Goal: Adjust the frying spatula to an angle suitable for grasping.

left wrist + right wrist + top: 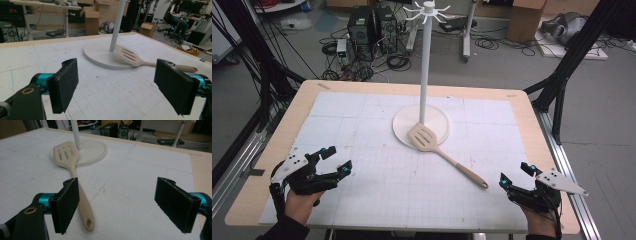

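Lying handle-end nearest the right gripper [516,176], spatula [445,155] (head on stand base [404,131]), both grippers' jaws wide, empty.

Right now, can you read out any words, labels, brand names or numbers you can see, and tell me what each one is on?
No readable text in any of the three views.
Beige slotted spatula: no marking visible.
White pole stand with round base: no marking visible.
White gridded table mat: ruled lines, no numbers.
Cardboard boxes in the background: any print is too blurred to read.
Black computer towers on the floor: too small to tell.
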`<control>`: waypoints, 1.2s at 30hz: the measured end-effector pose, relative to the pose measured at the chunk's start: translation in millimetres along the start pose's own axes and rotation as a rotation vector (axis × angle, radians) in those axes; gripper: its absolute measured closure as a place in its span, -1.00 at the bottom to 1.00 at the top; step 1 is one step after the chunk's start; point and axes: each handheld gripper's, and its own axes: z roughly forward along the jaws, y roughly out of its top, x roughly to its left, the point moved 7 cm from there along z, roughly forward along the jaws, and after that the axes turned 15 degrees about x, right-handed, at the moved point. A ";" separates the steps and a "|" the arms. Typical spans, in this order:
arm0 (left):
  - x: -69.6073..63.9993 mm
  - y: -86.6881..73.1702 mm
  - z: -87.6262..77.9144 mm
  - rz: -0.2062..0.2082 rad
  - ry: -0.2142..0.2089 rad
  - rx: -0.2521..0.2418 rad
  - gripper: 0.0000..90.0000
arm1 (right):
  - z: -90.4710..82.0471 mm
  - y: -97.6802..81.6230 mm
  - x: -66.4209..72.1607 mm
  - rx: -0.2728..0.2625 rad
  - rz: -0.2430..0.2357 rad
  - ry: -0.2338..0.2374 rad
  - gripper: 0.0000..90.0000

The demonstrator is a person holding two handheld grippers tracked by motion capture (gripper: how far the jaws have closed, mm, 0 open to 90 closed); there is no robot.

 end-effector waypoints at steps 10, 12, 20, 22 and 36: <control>3.9 -2.7 3.6 -0.019 0.007 0.022 -0.55 | 1.6 -2.7 -1.8 0.007 0.019 0.012 -0.58; 3.6 -3.0 2.2 -0.027 0.011 0.024 -0.55 | 3.0 -2.1 -0.6 0.007 0.001 0.015 -0.58; 2.5 -7.4 -0.5 -0.007 0.008 0.051 -0.55 | 18.8 1.3 13.8 0.053 -0.045 0.053 -0.58; 3.4 -8.0 -2.0 -0.007 0.010 0.049 -0.55 | 23.6 4.6 20.2 0.057 -0.047 0.075 -0.58; 8.0 -10.9 0.6 -0.017 0.002 0.064 -0.56 | 96.9 34.0 60.7 0.219 -0.188 0.193 -0.34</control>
